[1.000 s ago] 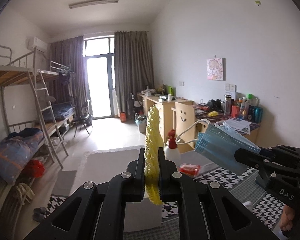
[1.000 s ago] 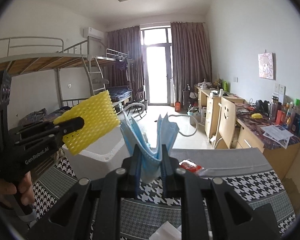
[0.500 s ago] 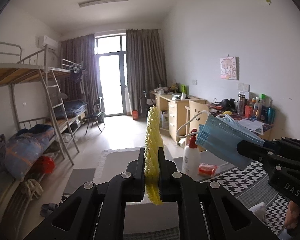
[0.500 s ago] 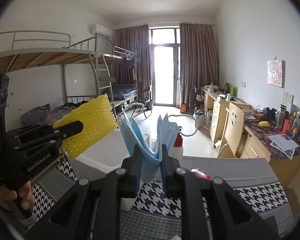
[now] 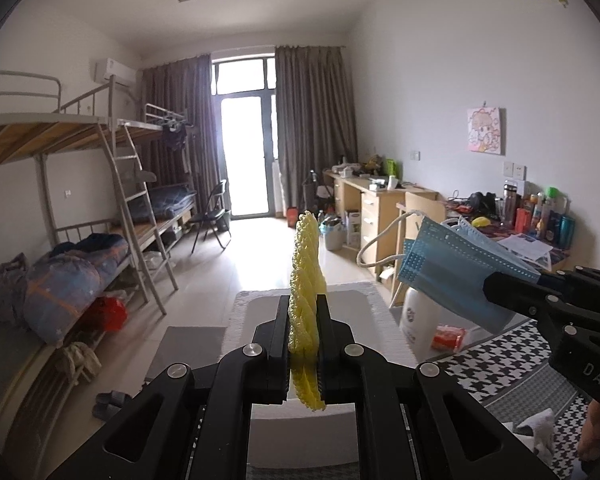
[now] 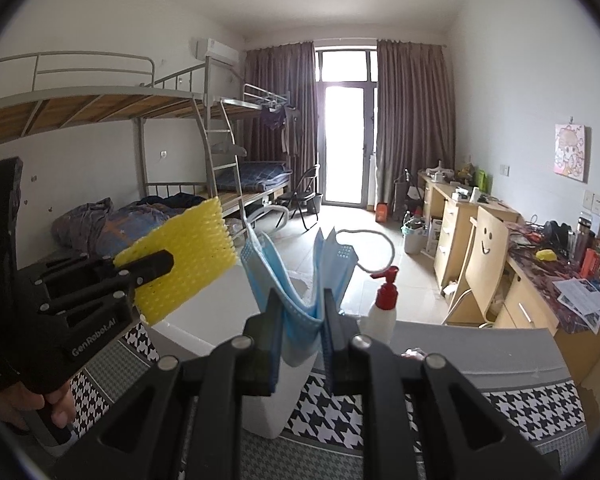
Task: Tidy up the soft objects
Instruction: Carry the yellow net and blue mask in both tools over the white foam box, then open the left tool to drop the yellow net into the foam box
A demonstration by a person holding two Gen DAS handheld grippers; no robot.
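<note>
1. your left gripper (image 5: 303, 332) is clamped down on the yellow foam net (image 5: 305, 280), pinched edge-on between the jaws and raised above the white bin (image 6: 204, 332); from the right wrist view it sticks out flat, well clear of the table.
2. your right gripper (image 6: 300, 320) is closed on the blue face mask (image 6: 300, 280), folded and bunched between the jaws, with one ear loop (image 6: 371, 248) arcing free to the right.
3. both soft things are in the air, near each other, over the houndstooth cloth (image 6: 519, 404) and bin.
4. risk, as i judge it: the loose ear loop could snag the red-capped pump bottle (image 6: 381, 312) just beside the bin and tip it when you lower the mask.
5. the mask is held only by a fold, so a quick swing may let it slip out short of the bin.
6. the net is springy; release it too high and it may bounce off the rim.
7. readable writing: "genrobot.ai" on the left gripper's body, "das" on the right one. a smiley face is drawn on the chair back (image 6: 485, 252). bottle labels are too small to read.
</note>
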